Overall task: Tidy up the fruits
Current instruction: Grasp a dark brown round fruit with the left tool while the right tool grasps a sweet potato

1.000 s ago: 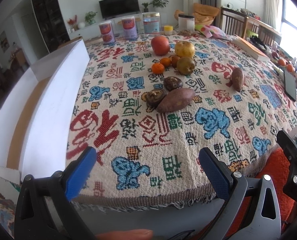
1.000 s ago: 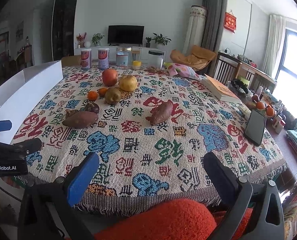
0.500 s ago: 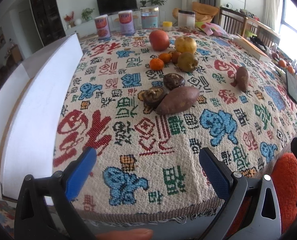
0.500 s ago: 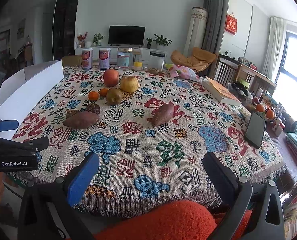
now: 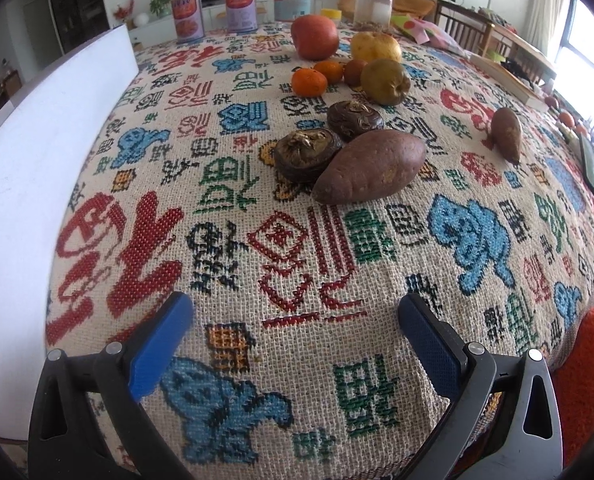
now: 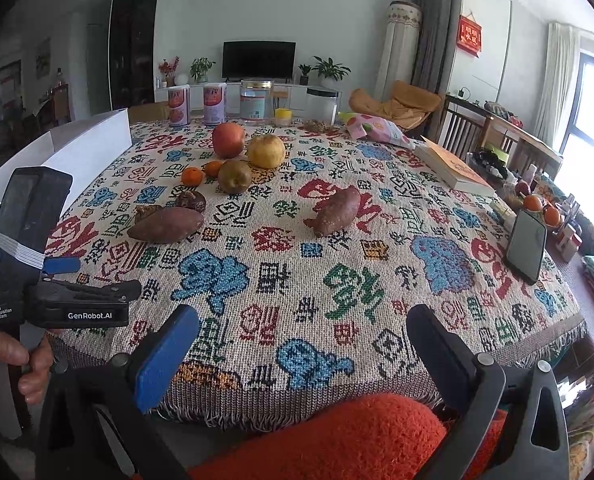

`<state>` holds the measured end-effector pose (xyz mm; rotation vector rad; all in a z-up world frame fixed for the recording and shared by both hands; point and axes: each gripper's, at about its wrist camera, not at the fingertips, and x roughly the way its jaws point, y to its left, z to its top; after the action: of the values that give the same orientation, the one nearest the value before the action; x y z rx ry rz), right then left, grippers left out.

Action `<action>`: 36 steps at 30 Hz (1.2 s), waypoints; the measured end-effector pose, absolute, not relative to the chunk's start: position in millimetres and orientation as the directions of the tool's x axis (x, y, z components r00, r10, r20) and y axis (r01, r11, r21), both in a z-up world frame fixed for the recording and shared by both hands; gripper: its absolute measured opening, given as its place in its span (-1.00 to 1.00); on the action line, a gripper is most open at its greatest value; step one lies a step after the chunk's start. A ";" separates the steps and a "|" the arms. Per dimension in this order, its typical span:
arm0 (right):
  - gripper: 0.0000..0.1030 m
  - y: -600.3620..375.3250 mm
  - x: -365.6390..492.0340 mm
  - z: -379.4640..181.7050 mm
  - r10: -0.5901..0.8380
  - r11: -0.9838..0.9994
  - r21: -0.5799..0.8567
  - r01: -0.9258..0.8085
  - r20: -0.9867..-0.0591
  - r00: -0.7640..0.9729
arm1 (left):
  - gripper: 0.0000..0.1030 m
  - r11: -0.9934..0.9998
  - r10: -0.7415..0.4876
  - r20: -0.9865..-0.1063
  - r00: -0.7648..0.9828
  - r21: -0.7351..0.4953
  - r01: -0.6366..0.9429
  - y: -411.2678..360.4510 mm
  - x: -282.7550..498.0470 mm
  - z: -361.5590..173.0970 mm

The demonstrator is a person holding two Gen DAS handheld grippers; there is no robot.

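Left hand-held gripper (image 5: 295,322): jaws spread wide, nothing between them, low over the near part of the desk (image 5: 377,280), which carries a woven patterned cloth. It also shows at the left of the right wrist view (image 6: 63,266), held by a hand (image 6: 1,364).

Right hand-held gripper (image 6: 303,340): jaws wide apart, empty, at the near desk edge above an orange fuzzy item (image 6: 337,436).

Fruit cluster sits mid-desk, ahead of the left hand-held gripper:
- Large sweet potato (image 5: 371,166) lying on its side, nearest.
- Two dark brown round fruits, one (image 5: 307,154) touching the sweet potato's left end, the other (image 5: 355,119) just behind.
- Green-brown pear (image 5: 385,81) behind those; two small oranges (image 5: 309,82) (image 5: 329,71) to its left, a small brown fruit (image 5: 355,72) between.
- Red apple (image 5: 315,37) and yellow pear (image 5: 376,47) farthest back.
- Second sweet potato (image 5: 506,134) apart to the right, alone.

White box (image 5: 37,168) stands along the left desk edge. Cans and jars (image 6: 217,103) line the far edge. Book (image 6: 453,170) and phone (image 6: 527,242) lie on the right side.
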<state>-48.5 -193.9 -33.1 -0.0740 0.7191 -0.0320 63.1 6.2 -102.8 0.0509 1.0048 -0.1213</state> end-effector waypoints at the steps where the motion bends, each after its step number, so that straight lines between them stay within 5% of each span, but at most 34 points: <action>1: 1.00 -194.4 -48.5 -33.4 -0.050 0.997 -0.075 0.002 -0.657 0.752 | 0.99 0.990 -0.090 -0.852 0.516 -0.021 0.138 8.9 62.4 -101.1; 7: 1.00 -196.8 -49.1 -33.8 -0.025 0.998 -0.054 -0.013 -0.657 0.754 | 0.98 0.972 -0.221 -0.823 0.523 -0.227 0.053 51.0 85.9 -71.6; 17: 1.00 -197.9 -52.3 -32.3 -0.009 0.999 -0.041 -0.023 -0.647 0.763 | 0.98 0.999 -0.051 -0.859 0.510 -0.033 0.043 48.1 123.1 -84.1; 25: 1.00 -194.8 -50.6 -33.2 -0.015 0.998 -0.052 -0.025 -0.651 0.759 | 0.98 0.969 -0.178 -0.854 0.489 -0.066 0.238 -6.7 113.7 -88.4; 36: 1.00 -198.5 -47.9 -35.4 0.002 0.999 -0.028 -0.027 -0.660 0.752 | 0.94 0.965 -0.193 -0.836 0.514 -0.067 0.253 19.6 140.3 -81.7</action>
<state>-47.9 -198.5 -35.4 -0.0365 0.7203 0.0162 140.3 19.6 -81.7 0.0656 0.9961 -0.2679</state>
